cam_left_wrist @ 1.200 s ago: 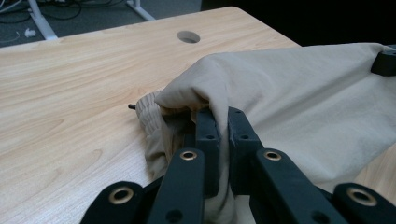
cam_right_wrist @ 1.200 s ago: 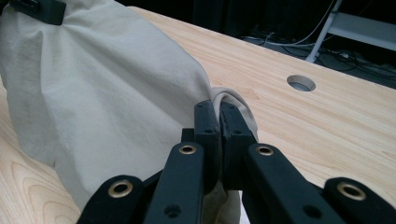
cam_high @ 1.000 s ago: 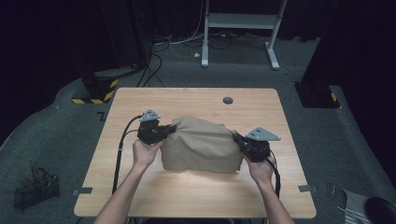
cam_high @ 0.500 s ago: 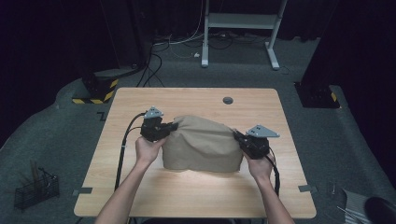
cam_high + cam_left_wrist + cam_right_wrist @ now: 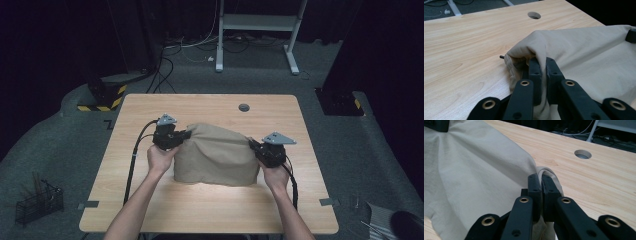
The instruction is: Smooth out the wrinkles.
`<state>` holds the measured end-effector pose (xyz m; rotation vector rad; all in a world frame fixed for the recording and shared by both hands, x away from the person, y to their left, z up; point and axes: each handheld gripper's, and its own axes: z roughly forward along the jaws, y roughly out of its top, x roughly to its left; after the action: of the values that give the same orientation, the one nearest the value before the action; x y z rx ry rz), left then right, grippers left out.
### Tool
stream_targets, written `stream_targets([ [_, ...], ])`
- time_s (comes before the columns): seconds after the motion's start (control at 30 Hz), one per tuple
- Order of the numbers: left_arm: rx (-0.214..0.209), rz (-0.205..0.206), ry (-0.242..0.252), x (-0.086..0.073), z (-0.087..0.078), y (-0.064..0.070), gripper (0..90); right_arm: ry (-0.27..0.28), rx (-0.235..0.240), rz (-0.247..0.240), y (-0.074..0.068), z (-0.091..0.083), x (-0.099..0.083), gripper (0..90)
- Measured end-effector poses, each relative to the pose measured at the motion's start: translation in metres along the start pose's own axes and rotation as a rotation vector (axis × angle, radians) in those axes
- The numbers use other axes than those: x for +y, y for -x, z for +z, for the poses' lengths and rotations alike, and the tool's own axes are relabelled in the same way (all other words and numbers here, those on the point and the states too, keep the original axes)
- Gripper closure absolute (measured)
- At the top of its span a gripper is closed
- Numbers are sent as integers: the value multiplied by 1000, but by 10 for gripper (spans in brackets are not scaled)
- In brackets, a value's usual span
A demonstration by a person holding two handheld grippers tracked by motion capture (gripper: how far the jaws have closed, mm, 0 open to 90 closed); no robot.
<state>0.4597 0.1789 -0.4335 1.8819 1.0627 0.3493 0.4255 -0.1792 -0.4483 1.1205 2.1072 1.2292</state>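
A beige cloth (image 5: 215,155) hangs stretched between the two grippers over the middle of the wooden table (image 5: 210,107), its lower edge resting on the tabletop. My left gripper (image 5: 184,135) is shut on the cloth's upper left corner. In the left gripper view the fabric (image 5: 584,47) bunches between the closed jaws of the left gripper (image 5: 542,65). My right gripper (image 5: 252,145) is shut on the upper right corner. There the cloth (image 5: 474,170) folds over the pinched tips of the right gripper (image 5: 541,180). The far gripper shows as a dark block at the cloth's other corner in each gripper view.
A round cable hole (image 5: 243,107) lies in the table near its far edge. Bare tabletop surrounds the cloth. On the floor are a wire basket (image 5: 37,202) at the left, a white frame (image 5: 257,30) behind, and black cables.
Both grippers have lifted slightly and moved a little away from the person, carrying the cloth's top edge with them. The cloth sits a bit farther up the table.
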Motion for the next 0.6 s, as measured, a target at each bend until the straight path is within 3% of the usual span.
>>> stream_targets([
  [0.6, 23, 7, -25, -2, 16, -7, 851, -42, -30, 22, 7, 21, -5, 867],
])
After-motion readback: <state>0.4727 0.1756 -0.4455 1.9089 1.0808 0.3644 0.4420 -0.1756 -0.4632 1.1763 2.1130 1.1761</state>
